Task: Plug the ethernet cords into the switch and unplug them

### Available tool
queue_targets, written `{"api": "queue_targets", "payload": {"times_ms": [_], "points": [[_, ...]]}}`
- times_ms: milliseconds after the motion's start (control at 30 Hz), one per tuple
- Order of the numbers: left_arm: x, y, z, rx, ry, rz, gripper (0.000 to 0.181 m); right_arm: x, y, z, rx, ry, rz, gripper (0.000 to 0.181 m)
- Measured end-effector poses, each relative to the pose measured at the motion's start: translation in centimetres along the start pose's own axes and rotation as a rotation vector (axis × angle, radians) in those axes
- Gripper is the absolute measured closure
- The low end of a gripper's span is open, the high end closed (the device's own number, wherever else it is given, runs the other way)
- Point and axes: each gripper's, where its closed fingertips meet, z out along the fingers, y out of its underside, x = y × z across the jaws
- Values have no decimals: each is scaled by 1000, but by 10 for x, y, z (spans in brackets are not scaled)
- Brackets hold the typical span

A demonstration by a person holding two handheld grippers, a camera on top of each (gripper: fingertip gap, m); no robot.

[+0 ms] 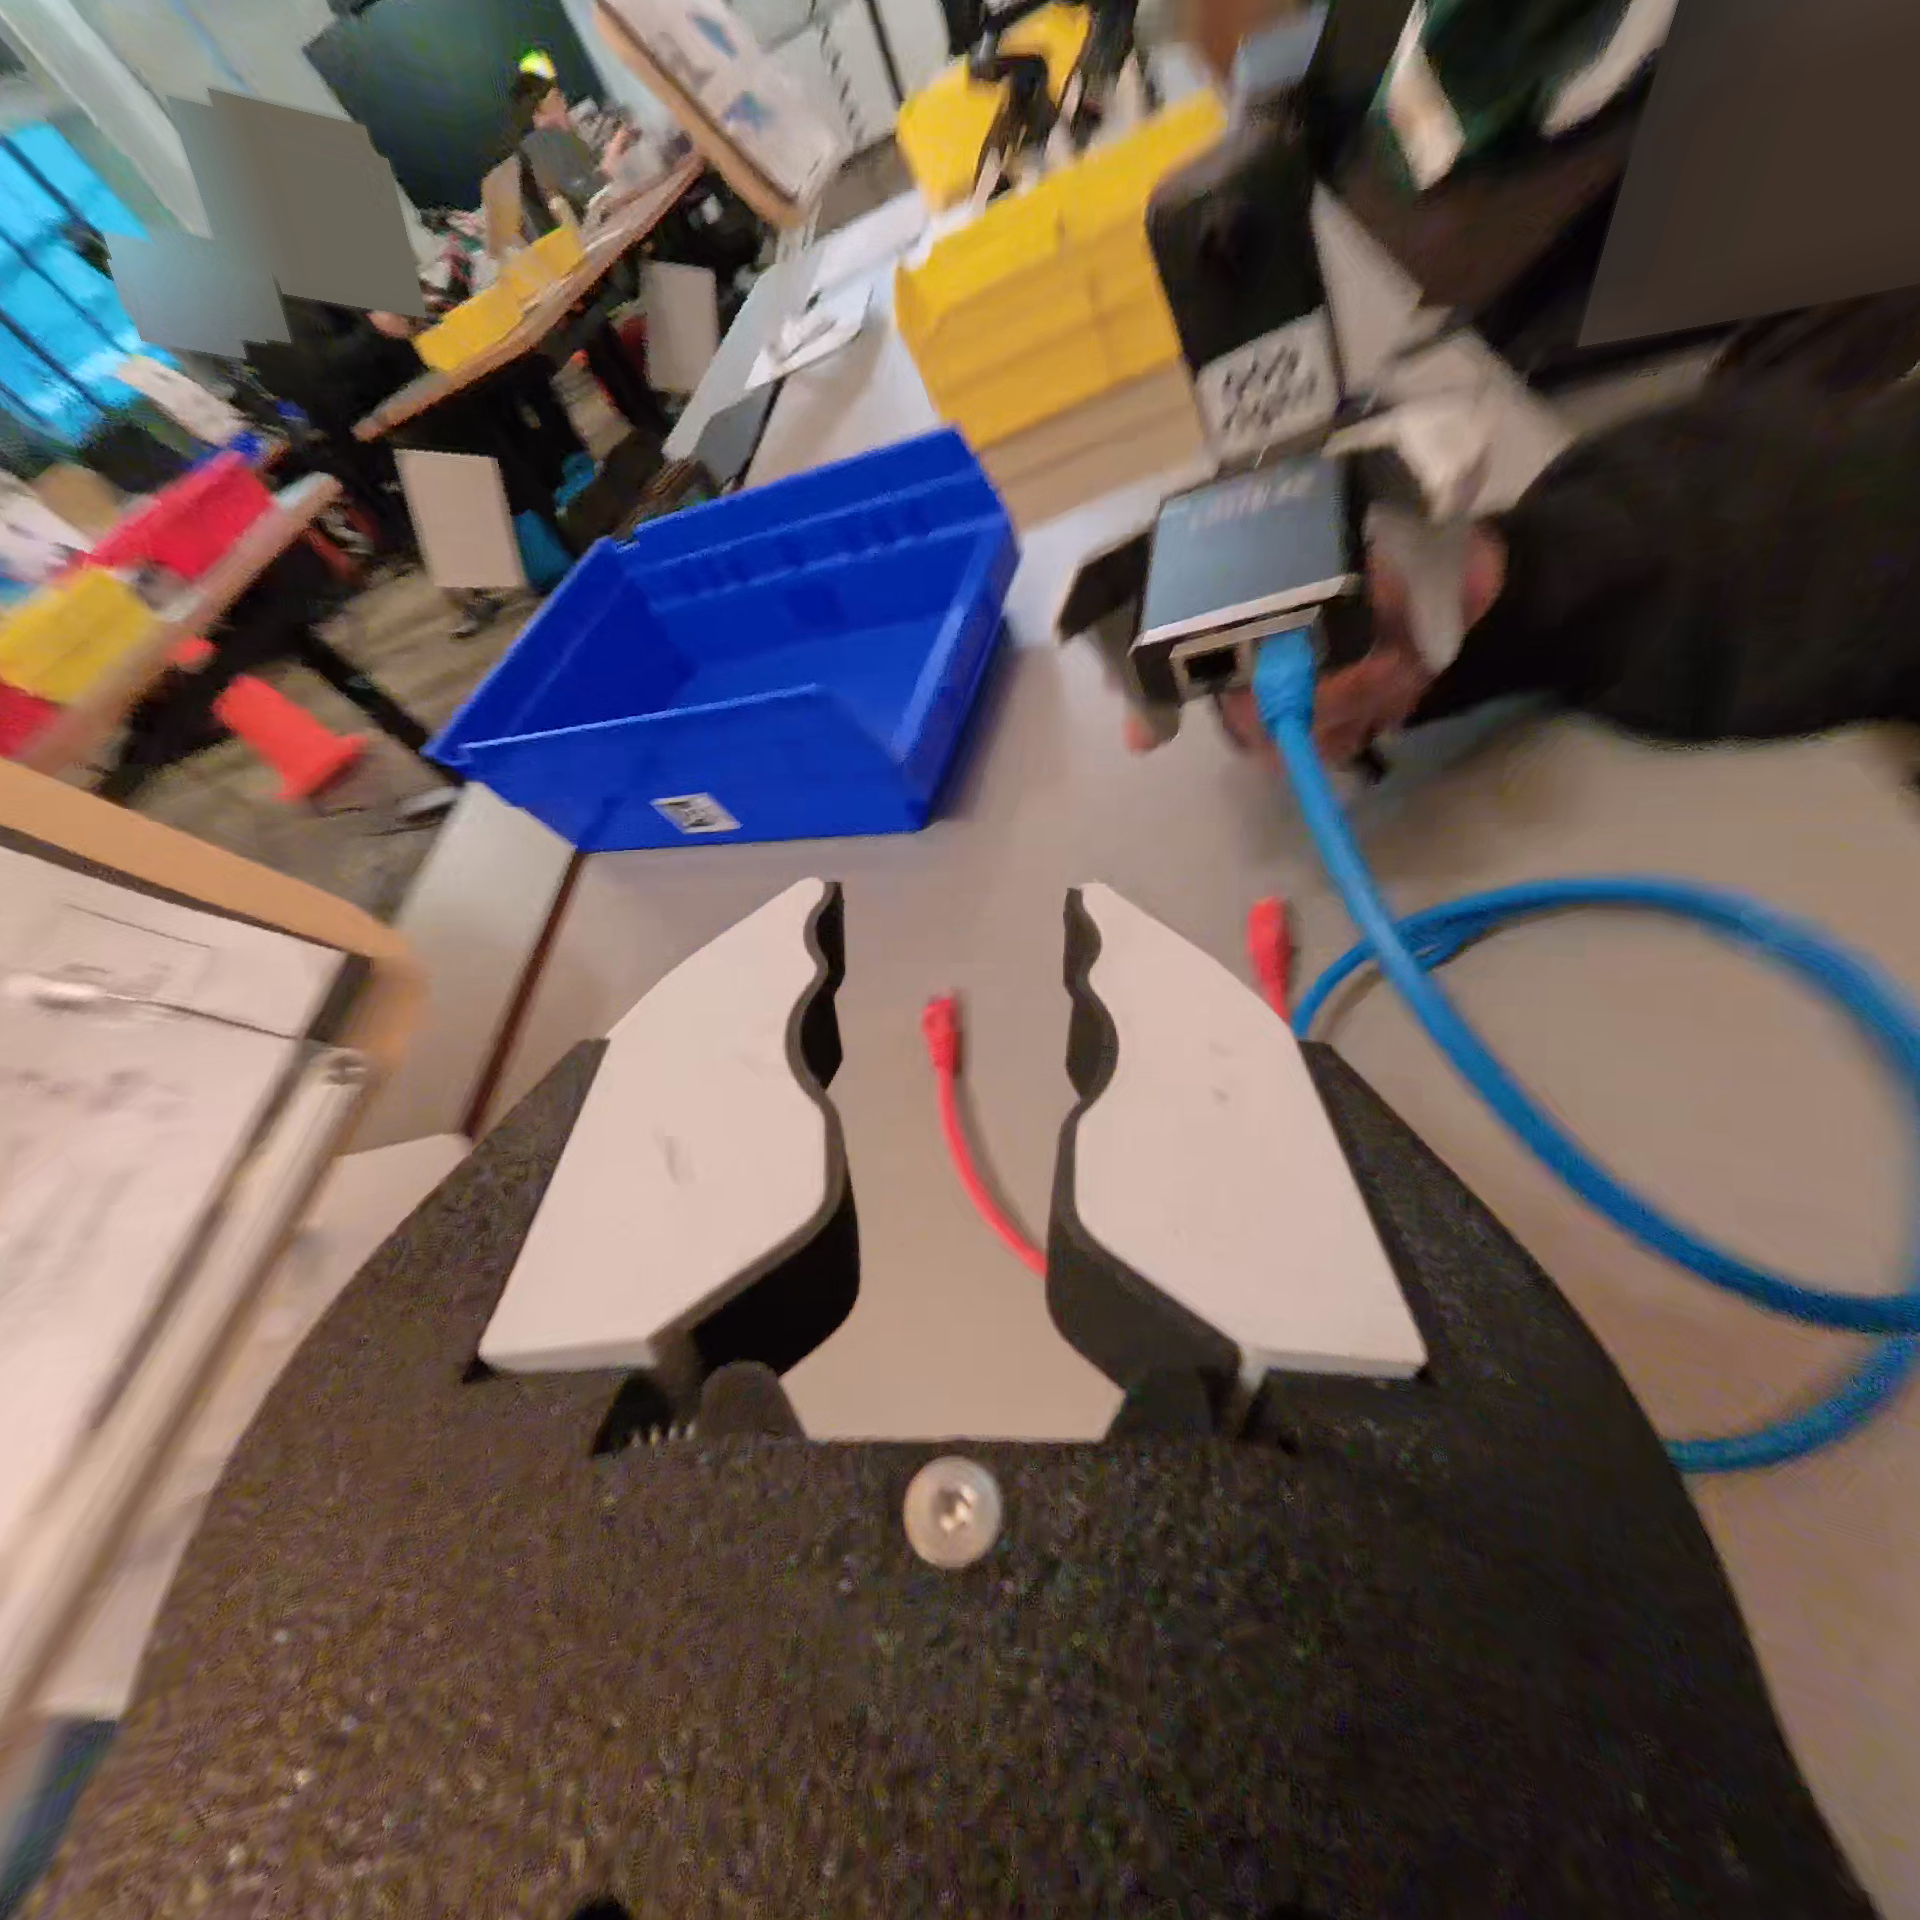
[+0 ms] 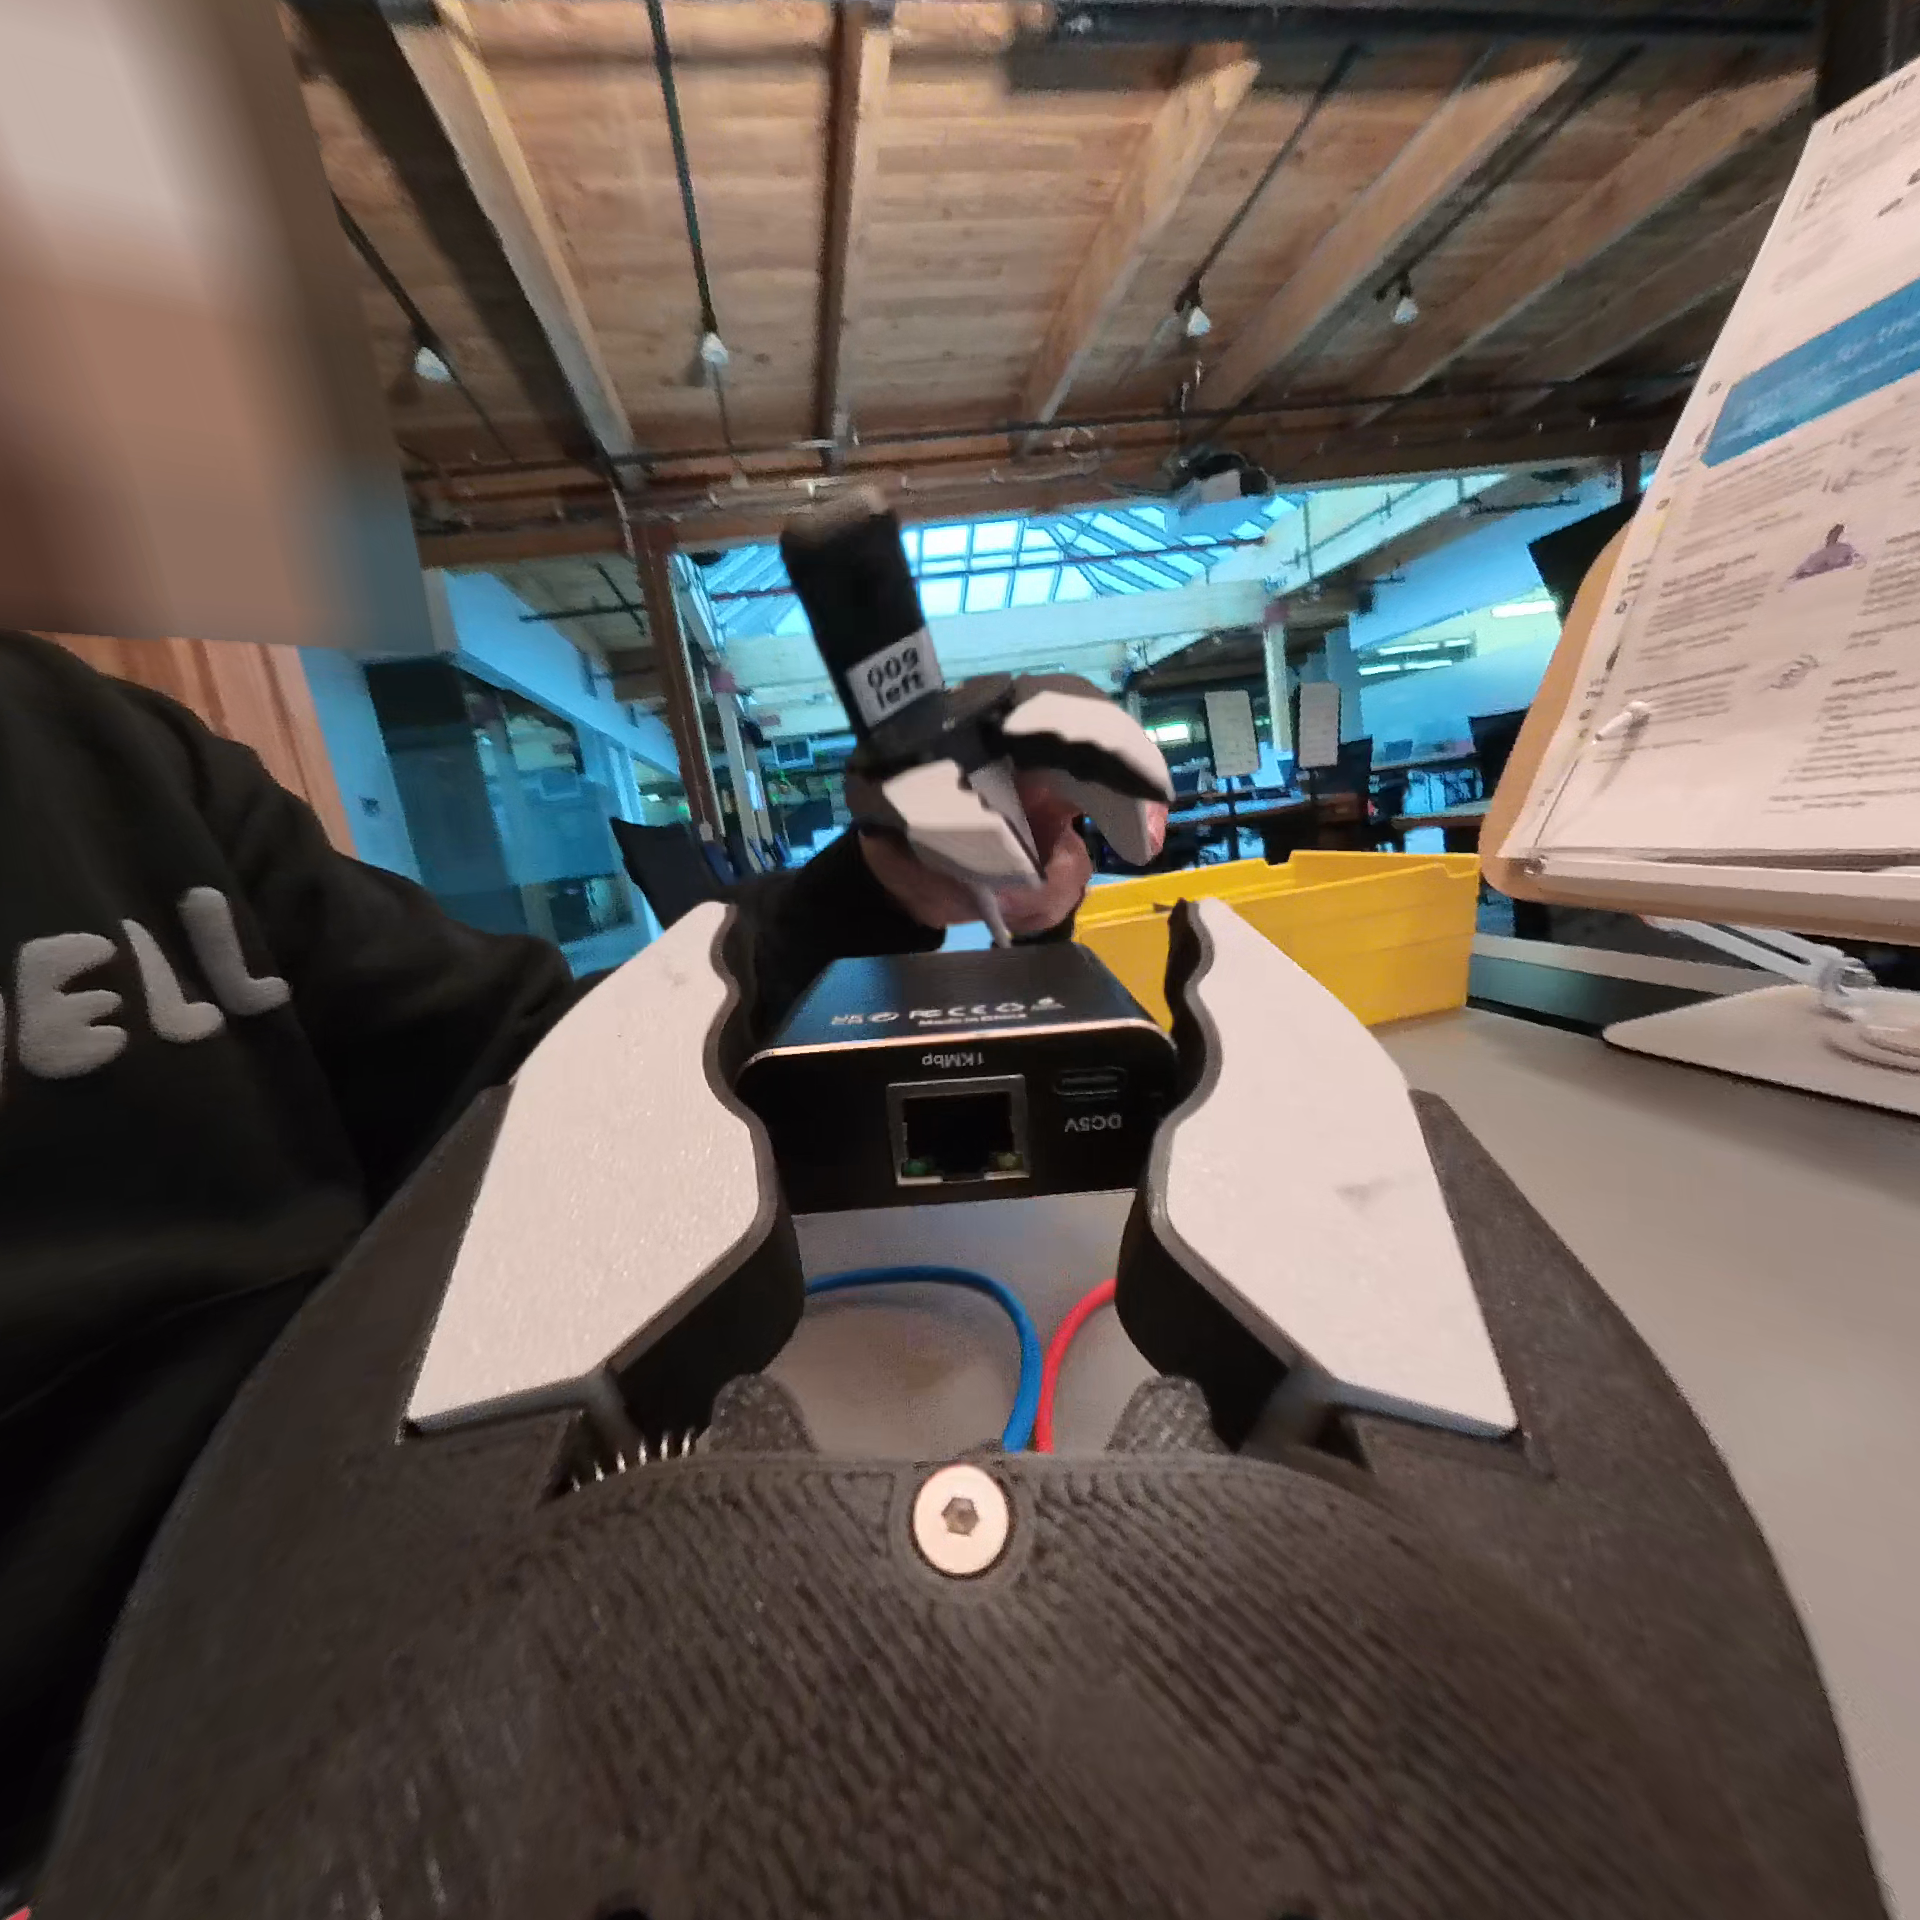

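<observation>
Around the switch point(image 1: 1242, 566) stand a blue bin point(image 1: 748, 644) to its left on the grey tabletop point(image 1: 1143, 821), stacked yellow bins point(image 1: 1039, 312) beyond it, and, in the right wrist view, a document stand point(image 2: 1756, 582) holding a printed sheet off to the switch's right. The switch, a small black box, is held up off the tabletop, clamped by its sides between the jaws of the right gripper point(image 2: 956, 997); its near face in that view shows one empty port, nothing blocking it. On the opposite face, seen from the left wrist view, the blue ethernet cord point(image 1: 1455, 1049) is plugged into the right-hand port while the port beside it is empty; the cord drops from the switch and loops across the tabletop toward the lower right. The left gripper point(image 1: 951, 914) has its jaws apart with nothing between them, well short of the switch. The red ethernet cord point(image 1: 971, 1122) lies on the tabletop on the near side of the switch, one plug showing in the gap of the left jaws, a second red plug point(image 1: 1270, 951) just right of them, its middle hidden under the gripper body. The left wrist view is motion-blurred, and the hand behind the switch is hard to make out; the blue cord's loop is cut off at the picture edge.
</observation>
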Motion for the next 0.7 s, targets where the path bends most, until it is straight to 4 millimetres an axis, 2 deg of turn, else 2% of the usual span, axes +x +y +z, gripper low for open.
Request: {"api": "queue_targets", "payload": {"times_ms": [100, 167, 233, 333, 400, 533, 600, 667, 700], "points": [[23, 8, 20, -43, 25, 249, 142, -2, -2, 2, 27, -14, 23, 104], [29, 2, 38, -3, -46, 399, 138, -4, -2, 4, 44, -34, 51, 104], [34, -14, 51, 75, -156, 546, 129, -5, 0, 6, 42, -43, 71, 104], [51, -7, 69, 12, -197, 810, 126, -5, -4, 5, 72, -53, 97, 104], [59, -2, 78, 2, -226, 924, 126, -3, -7, 3, 96, -53, 121, 105], [60, -3, 87, 99, -457, 1089, 113, 0, -4, 2, 78, -42, 145, 105], [66, -2, 89, 128, -500, 1111, 122, 1, 1, 5, 60, -45, 172, 105], [64, -13, 84, 165, -530, 1076, 145, -2, 5, 8, 40, -65, 180, 105], [62, -17, 81, 181, -524, 1030, 151, -5, 2, 8, 64, -85, 183, 106]]}}
